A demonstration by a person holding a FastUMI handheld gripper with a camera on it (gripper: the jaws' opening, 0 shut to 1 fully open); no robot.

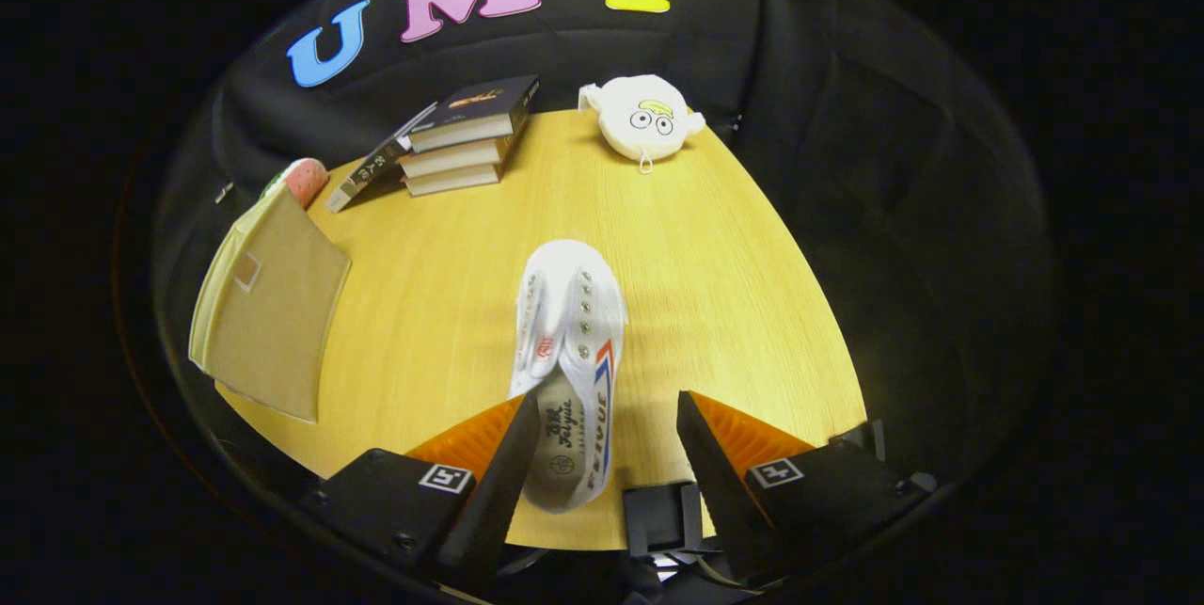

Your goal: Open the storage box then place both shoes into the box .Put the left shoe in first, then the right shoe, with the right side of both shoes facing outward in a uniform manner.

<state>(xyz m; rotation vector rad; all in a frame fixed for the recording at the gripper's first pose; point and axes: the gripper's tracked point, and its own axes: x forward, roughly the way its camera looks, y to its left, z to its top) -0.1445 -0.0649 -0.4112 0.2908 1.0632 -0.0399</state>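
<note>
1. Between the spread fingers of the claw [597, 431], a white shoe [569, 370] is lying on the wooden worktop [715, 285], its heel end nearest the claw and its toe pointing away; the claw is standing open, gripping nothing, though the left finger is overlapping the shoe's heel edge and I cannot tell whether it is touching.
2. That straddle is probably lining the fingers up to close across the shoe's width for a pickup.
3. Off beyond the left finger, a tan storage box [268, 304] is sitting at the worktop's edge, its flat lid looking shut, so the opening step appears not yet done.
4. One shoe is showing on the worktop; a pinkish rounded thing [306, 180] is peeking from behind the box, too hidden to name.
5. Farther back, three books [466, 139] are lying stacked with a fourth [372, 167] leaning beside them, and one white plush toy [649, 120] is resting at the far rim.
</note>
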